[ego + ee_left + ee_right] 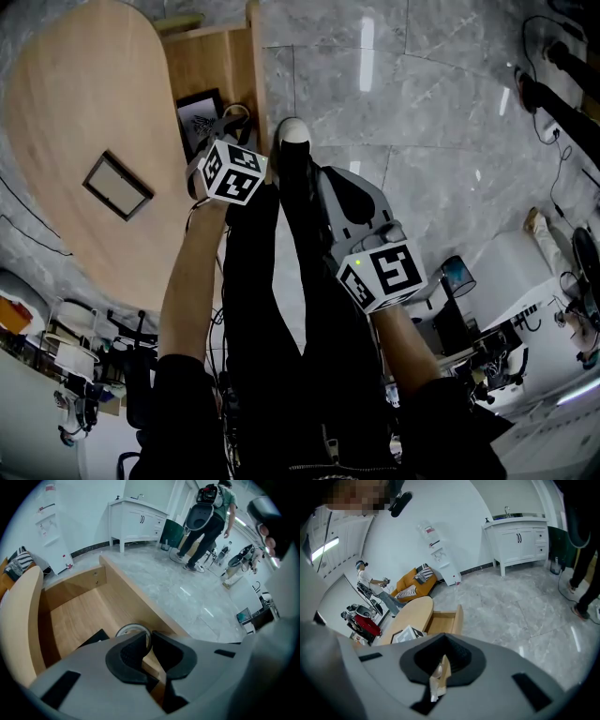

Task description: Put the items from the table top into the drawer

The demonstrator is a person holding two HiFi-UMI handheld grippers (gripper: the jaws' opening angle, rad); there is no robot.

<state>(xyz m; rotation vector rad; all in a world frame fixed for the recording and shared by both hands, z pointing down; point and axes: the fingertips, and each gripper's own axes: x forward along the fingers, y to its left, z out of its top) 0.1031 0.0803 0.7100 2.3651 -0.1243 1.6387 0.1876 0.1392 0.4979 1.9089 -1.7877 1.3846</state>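
The wooden drawer stands open beside the oval wooden table. A dark picture frame lies on the table top. Another black frame lies in the drawer. My left gripper hangs over the drawer, pointing steeply down. In the left gripper view its jaws stand nearly together, shut on the wall of a round pale ring just above the drawer floor. My right gripper is off to the right over the floor. Its jaws are shut, with only a thin slit and nothing held.
The person's black trouser legs and a white shoe stand between the grippers, next to the drawer front. Grey marble floor spreads to the right. Another person with a backpack stands by a white cabinet. Cluttered shelves lie at the lower left.
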